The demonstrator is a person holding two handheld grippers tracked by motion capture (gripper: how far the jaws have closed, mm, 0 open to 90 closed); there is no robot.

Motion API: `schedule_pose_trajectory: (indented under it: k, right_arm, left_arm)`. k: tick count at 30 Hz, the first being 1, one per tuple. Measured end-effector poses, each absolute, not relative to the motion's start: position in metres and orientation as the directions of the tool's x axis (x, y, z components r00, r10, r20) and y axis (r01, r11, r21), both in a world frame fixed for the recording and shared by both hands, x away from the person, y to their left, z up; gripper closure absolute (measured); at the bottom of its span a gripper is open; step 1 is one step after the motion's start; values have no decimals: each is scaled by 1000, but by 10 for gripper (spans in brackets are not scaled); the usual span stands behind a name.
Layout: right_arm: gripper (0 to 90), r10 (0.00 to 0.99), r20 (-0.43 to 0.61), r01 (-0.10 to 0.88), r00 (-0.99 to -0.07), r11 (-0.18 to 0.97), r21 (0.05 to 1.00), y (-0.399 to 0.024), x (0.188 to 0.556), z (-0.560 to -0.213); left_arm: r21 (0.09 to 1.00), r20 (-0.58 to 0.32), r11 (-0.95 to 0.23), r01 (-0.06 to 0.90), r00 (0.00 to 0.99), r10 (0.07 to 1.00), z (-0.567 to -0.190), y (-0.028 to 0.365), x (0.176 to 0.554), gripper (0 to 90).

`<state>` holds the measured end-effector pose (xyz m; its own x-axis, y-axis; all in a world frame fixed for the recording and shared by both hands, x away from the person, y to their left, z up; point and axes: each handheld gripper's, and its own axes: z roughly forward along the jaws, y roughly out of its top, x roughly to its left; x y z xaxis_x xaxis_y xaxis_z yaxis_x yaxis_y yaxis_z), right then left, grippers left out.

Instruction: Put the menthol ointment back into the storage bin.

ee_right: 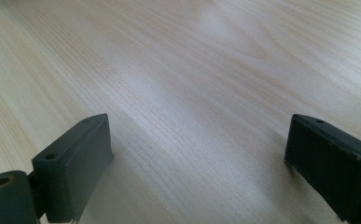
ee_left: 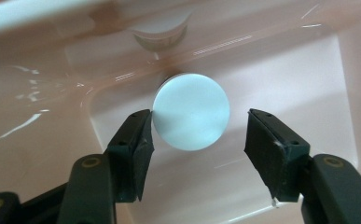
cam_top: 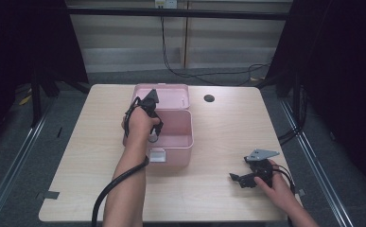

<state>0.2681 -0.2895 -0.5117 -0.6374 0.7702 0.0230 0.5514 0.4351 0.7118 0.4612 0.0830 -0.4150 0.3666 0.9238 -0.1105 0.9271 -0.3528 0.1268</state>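
An open pink box (cam_top: 190,138) stands mid-table, its lid (cam_top: 164,91) folded back. My left gripper (cam_top: 153,135) reaches down into the box. In the left gripper view its jaws (ee_left: 200,122) stand open around a round pale-blue cap (ee_left: 190,111) on the box floor; the left pad touches the cap's edge and the right pad is apart from it. My right gripper (cam_top: 237,180) rests low near the table's front right, open wide over bare wood (ee_right: 197,140), with nothing between its pads.
The wooden table (cam_top: 218,137) has a dark round hole (cam_top: 209,98) to the right of the lid. A white latch (cam_top: 157,155) sits on the box's front wall. Cables (cam_top: 109,189) trail from both grippers toward the front edge.
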Motion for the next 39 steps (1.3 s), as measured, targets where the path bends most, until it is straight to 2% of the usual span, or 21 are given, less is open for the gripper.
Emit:
schedule_pose_trajectory:
  k: [13, 25, 39]
  right_arm:
    - [67, 770, 22, 551, -638, 436, 712, -290, 268, -512]
    - [68, 770, 22, 551, -638, 436, 712, -290, 268, -512]
    - [68, 769, 22, 551, -638, 437, 711, -290, 268, -512]
  left_arm:
    - [142, -121, -351, 925, 368, 922, -400, 87, 458, 356]
    - [160, -126, -392, 906, 412, 902, -389, 86, 454, 259]
    - [179, -142, -426, 887, 452, 881, -363, 90, 443, 242]
